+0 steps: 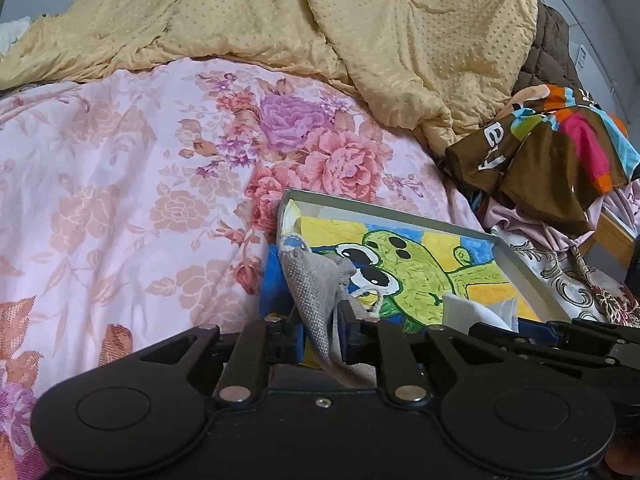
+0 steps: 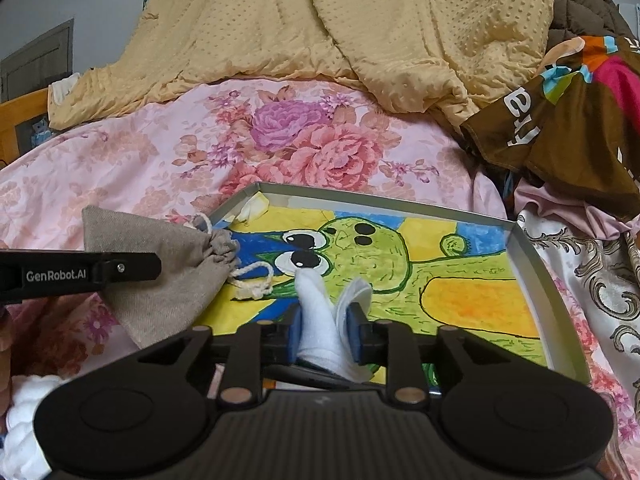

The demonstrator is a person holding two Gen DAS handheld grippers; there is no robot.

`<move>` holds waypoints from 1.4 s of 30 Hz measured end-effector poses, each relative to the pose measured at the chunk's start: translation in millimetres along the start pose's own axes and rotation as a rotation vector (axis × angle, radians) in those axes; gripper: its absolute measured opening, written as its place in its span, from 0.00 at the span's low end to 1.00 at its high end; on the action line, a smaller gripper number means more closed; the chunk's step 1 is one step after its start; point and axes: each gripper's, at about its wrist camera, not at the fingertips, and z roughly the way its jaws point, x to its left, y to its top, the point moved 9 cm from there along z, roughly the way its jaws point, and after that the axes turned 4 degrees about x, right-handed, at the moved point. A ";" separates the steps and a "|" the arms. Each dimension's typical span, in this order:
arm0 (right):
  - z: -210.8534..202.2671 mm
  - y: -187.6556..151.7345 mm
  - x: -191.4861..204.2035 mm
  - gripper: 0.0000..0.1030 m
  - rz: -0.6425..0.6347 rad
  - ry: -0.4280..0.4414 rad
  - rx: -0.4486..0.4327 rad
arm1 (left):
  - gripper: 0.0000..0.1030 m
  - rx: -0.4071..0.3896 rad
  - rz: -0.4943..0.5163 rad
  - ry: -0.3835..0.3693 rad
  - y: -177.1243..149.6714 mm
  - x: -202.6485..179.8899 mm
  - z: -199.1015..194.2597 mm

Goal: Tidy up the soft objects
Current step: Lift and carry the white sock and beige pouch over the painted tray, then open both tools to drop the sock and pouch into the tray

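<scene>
Drawstring pouch (image 2: 168, 276), one, of grey-beige woven cloth, lies with its long axis running left to right: gathered mouth and white cord pointing right over the left rim of the tray (image 2: 532, 276), its body resting on the floral bedspread (image 2: 160, 160). The left gripper (image 1: 339, 330) has its blue pads slightly apart with the pouch's cloth between them; whether they press on it I cannot tell. In the right wrist view that gripper's side reads "GenRobot.AI".

One white folded cloth (image 2: 320, 320) stands between the pads of the right gripper (image 2: 325, 330), its tip pointing far, over the tray's near edge; the pads sit close to its sides, but a firm clamp cannot be told. The tray's floor bears a green cartoon creature on yellow and blue.

Far right, one brown multicoloured garment (image 2: 568, 120) shows partial white letters. One dotted yellow quilt (image 2: 360, 20) lies far.
</scene>
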 end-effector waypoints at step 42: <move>-156.8 25.3 -8.4 1.00 0.043 0.028 -0.244 | 0.99 -0.185 0.051 0.131 7.0 -19.8 -151.6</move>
